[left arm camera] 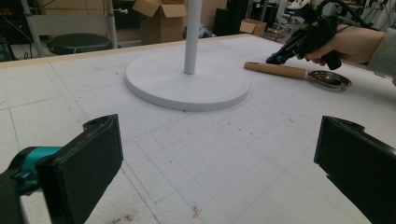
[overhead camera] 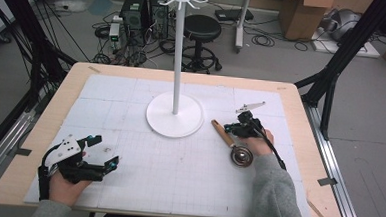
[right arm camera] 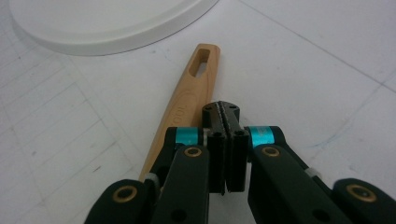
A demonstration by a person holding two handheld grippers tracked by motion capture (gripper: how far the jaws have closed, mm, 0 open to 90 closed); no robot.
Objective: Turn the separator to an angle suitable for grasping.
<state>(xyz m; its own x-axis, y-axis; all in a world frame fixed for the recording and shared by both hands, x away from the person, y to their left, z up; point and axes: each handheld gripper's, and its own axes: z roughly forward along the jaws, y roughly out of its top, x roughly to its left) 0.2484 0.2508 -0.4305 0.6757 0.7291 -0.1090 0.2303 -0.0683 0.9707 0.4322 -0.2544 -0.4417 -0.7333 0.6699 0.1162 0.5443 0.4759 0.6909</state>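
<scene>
From the high view, one white rack stand [overhead camera: 174, 118] rises at the table's middle, a round base under a single pole with hooks at the top. To its right lies one ladle [overhead camera: 233, 144] — wooden handle pointing far-left, metal bowl nearer the person. The right gripper [overhead camera: 231, 129] hovers just above the handle, jaws pressed together with nothing between them. The left gripper [overhead camera: 104, 151] rests low at the near left, well apart from the ladle, jaws spread. Beyond the table stand one black stool [overhead camera: 202, 29] and cardboard boxes [overhead camera: 302, 13].

The left gripper view looks between its own two spread jaws across bare gridded matting; the stand's base [left arm camera: 187, 84] sits ahead, the ladle [left arm camera: 299, 73] far right, with the right gripper [left arm camera: 275, 58] tipped down just over the handle.

The right gripper view shows the shut pads [right arm camera: 226, 122] over the ladle's handle [right arm camera: 189, 105] — one slot near its far end, and a stamped mark too faint to read. The stand's rim [right arm camera: 112, 35] curves far left; nothing bars the way.
</scene>
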